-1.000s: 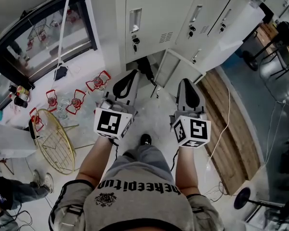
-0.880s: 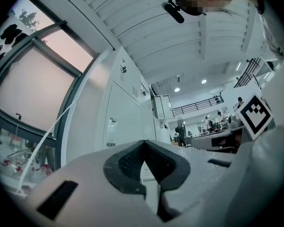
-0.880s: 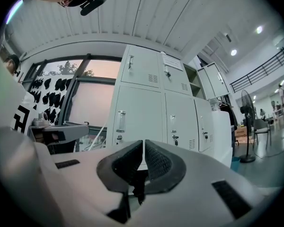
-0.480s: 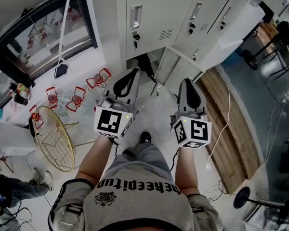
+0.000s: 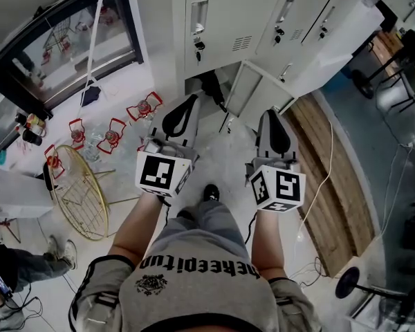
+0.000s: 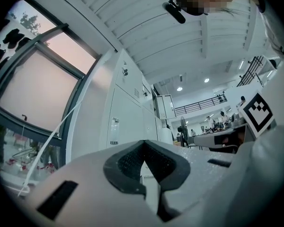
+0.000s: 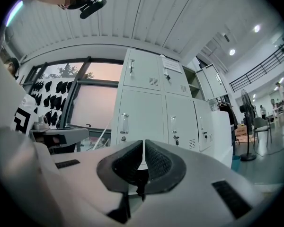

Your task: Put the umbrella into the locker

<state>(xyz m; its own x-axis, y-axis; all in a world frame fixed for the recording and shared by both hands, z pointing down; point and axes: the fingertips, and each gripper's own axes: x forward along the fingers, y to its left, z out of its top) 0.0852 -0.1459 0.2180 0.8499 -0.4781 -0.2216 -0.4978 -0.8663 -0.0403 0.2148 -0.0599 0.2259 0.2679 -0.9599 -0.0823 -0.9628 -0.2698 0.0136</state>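
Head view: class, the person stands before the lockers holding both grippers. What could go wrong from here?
1. The left gripper and right gripper have jaws shut and empty; any grasp would fail unless they open first.
2. The open locker door juts out low ahead and could be knocked.
3. The white cable lying nearby could cause a trip.

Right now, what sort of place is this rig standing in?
Probably a large workshop or lab hall, in its locker corner. A bank of grey metal lockers stands beside a tall dark-framed window. A pedestal fan stands on the open floor below a railed upper walkway.
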